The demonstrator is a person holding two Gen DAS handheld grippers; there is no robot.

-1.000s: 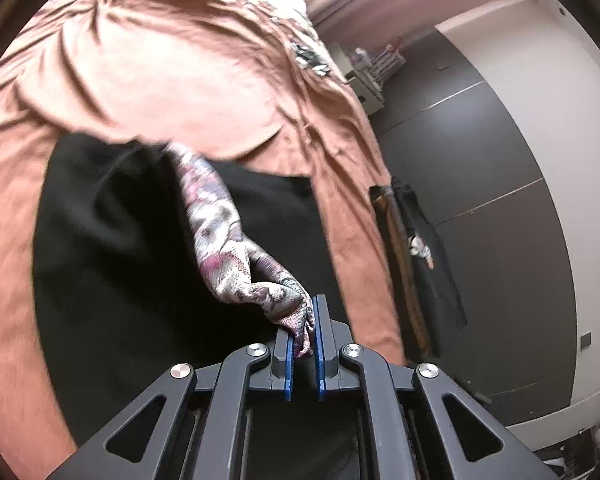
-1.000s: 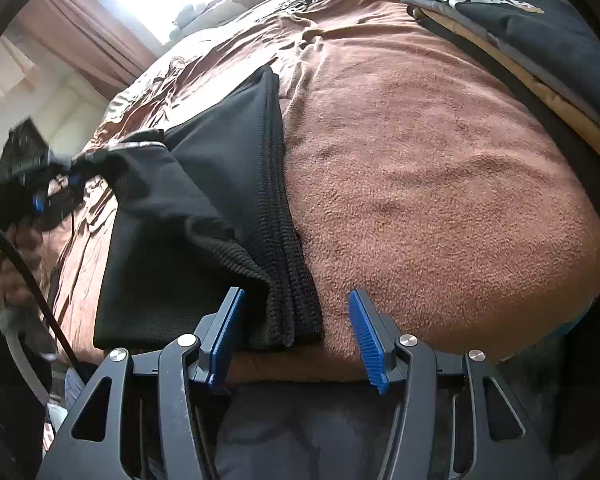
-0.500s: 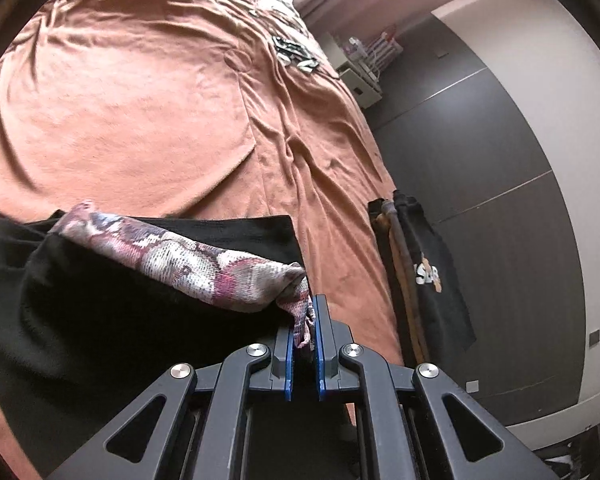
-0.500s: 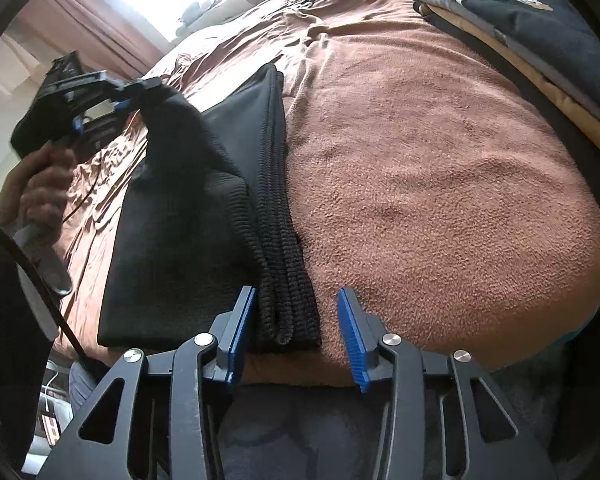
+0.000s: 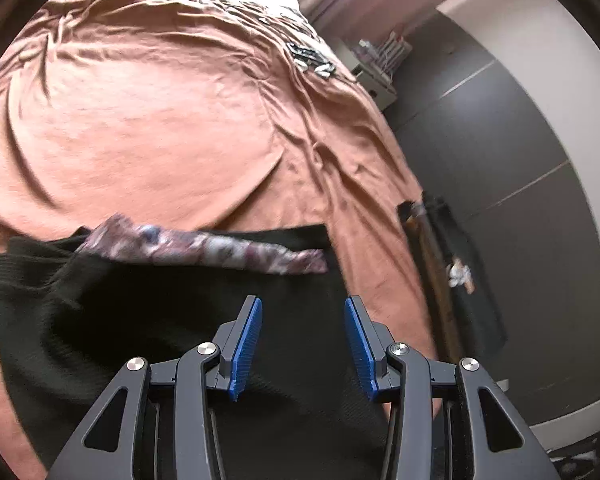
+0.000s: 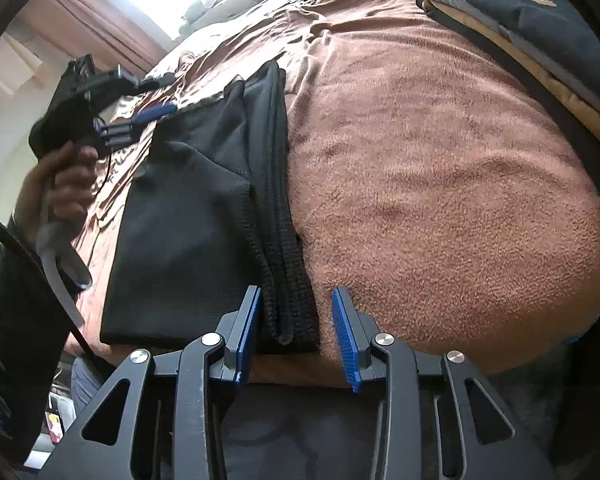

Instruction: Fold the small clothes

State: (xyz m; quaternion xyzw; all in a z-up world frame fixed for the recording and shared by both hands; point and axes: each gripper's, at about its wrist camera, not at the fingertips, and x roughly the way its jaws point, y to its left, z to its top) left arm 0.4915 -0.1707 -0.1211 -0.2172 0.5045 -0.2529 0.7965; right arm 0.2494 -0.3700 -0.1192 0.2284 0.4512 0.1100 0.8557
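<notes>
Left wrist view first: the left gripper [image 5: 303,342] has its jaws opening, nothing pinched between the blue pads, just hovering over the black knit garment [image 5: 172,320] that's lying on the rust-coloured bedspread [image 5: 152,120]. A patterned pink-and-white strip [image 5: 204,250] lies loose across the far side of the black fabric, not touching the pads. It's a bit blurred, so I can't tell whether it's a lining or a separate piece.

Over in the right wrist view, the person's hand [image 6: 62,184] holds that left tool off at the far left, above the garment's far corner. Moving right, the folded black body lies flat, and its thick ribbed edge [image 6: 284,280] runs straight down between the right gripper [image 6: 296,334] fingers. Those jaws are closing around it, but I'd say the pads aren't pressing yet; there's a clear gap on the right side. The brown fleecy blanket [image 6: 440,200] underneath is bare to the right.

My take on doing this step well: get the right pads around all the ribbed layers, not just the top one, and avoid snagging the blanket. Keep the left clear until that grip is firm.
</notes>
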